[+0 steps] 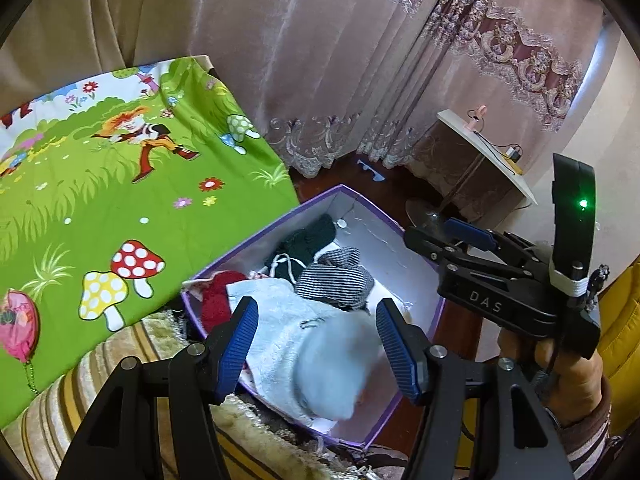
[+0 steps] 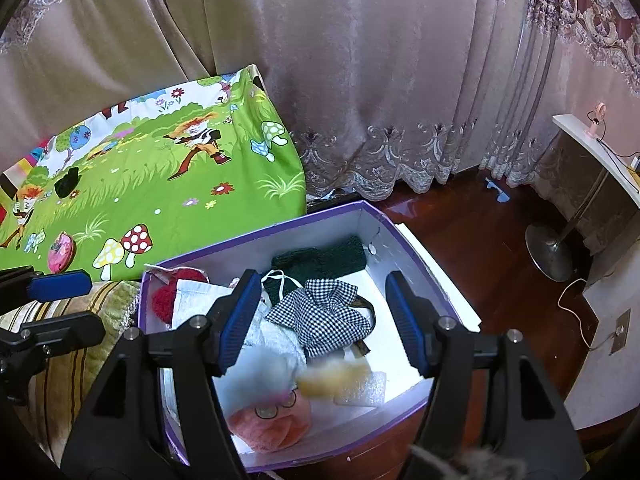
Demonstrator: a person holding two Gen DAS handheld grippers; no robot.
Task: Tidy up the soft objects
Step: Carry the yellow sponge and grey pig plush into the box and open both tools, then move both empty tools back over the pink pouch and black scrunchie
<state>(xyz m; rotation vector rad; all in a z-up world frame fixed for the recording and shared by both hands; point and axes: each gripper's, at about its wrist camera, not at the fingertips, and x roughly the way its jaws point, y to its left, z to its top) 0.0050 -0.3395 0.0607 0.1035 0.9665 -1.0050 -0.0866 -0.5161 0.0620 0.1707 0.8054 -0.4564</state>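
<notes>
Biggest thing around is the pinkish curtain [image 2: 380, 80] hanging well beyond both grippers, then the green cartoon bedsheet [image 1: 120, 184] with mushrooms off to the left of them. Right under both grippers sits the purple-edged box [image 2: 404, 240] with white inside walls, on the dark wood floor [image 2: 472, 240] beside the bed.

Inside the box, going down in size: a white towel-like cloth [image 1: 280, 320] directly below the left gripper [image 1: 316, 344], a checkered cloth [image 2: 320, 316] between the right gripper's fingers and a bit past them, a dark green knit piece [image 2: 320, 260] at the far end, a red knit item [image 2: 164, 296] in the near-left corner, and a pink plush [image 2: 268, 420] with drawn-on glasses nearest the right gripper [image 2: 320, 320]. A blurry yellowish thing next to the plush, can't tell what.

Both grippers are spread wide with nothing held, hovering above the box. A small pink pouch [image 1: 16, 328] lies on the sheet, far left.
</notes>
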